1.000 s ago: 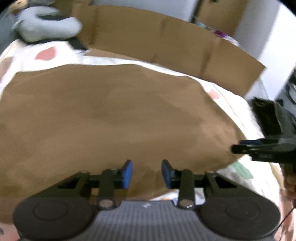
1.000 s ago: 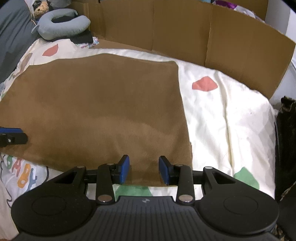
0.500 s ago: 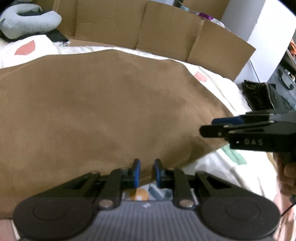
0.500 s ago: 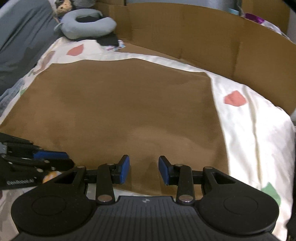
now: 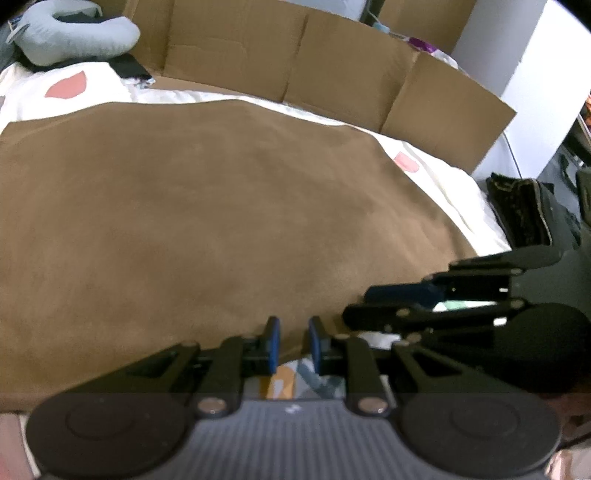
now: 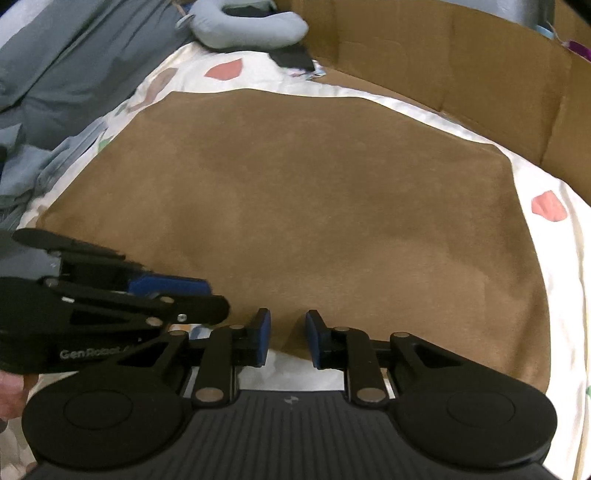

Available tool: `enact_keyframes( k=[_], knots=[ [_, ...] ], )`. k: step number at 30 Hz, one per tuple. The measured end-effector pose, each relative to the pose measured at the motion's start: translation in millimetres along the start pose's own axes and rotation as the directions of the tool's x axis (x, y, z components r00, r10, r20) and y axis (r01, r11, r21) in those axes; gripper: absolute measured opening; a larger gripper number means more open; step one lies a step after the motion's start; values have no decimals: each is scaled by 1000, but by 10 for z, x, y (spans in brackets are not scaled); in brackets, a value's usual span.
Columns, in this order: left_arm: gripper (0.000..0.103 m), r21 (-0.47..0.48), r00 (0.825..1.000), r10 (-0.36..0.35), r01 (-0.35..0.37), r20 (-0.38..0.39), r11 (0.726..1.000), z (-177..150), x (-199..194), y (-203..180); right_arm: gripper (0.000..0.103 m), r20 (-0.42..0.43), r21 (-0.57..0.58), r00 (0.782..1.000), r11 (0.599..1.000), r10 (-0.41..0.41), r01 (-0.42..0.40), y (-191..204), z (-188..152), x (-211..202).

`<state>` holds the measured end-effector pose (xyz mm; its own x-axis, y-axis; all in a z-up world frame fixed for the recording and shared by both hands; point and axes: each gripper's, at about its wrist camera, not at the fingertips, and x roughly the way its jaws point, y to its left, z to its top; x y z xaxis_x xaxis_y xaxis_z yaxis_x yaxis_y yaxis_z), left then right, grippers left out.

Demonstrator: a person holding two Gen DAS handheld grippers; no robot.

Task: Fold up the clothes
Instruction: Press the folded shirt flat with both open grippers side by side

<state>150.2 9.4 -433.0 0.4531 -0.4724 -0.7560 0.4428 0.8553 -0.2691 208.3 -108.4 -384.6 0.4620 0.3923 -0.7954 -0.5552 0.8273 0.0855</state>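
Legible markings
White lettering "GenRobot" stands on the side of the left gripper point(image 6: 218, 308); following characters are unreadable.

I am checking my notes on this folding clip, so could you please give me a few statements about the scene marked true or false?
1. A brown cloth lies spread flat on a patterned bed sheet. True.
2. A cardboard wall stands along the far side of the bed. True.
3. The neck pillow lies on top of the brown cloth. False: it lies beyond the cloth, near the cardboard.
4. The two tongs are at opposite ends of the cloth. False: the left tongs and right tongs are side by side at its near edge.
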Motion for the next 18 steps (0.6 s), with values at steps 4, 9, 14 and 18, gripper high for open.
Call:
enact_keyframes(
  k=[4,9,14,18],
  knots=[
    [19,7,1000,-13,13,-7,1000,18,25,16,27,-20,-45,1000,999,-15,14,26,-6,39],
    [32,9,999,9,-9,31,1000,2,-82,59,28,-6,-20,997,997,-77,77,-76,-11,-40],
    [37,12,999,42,-42,34,999,-70,-134,163,28,-5,44,990,989,-143,143,-298,-63,-120],
    [37,24,998,56,-57,42,998,-116,-178,179,28,-7,62,983,981,-183,183,-430,-128,-152]
  ],
)
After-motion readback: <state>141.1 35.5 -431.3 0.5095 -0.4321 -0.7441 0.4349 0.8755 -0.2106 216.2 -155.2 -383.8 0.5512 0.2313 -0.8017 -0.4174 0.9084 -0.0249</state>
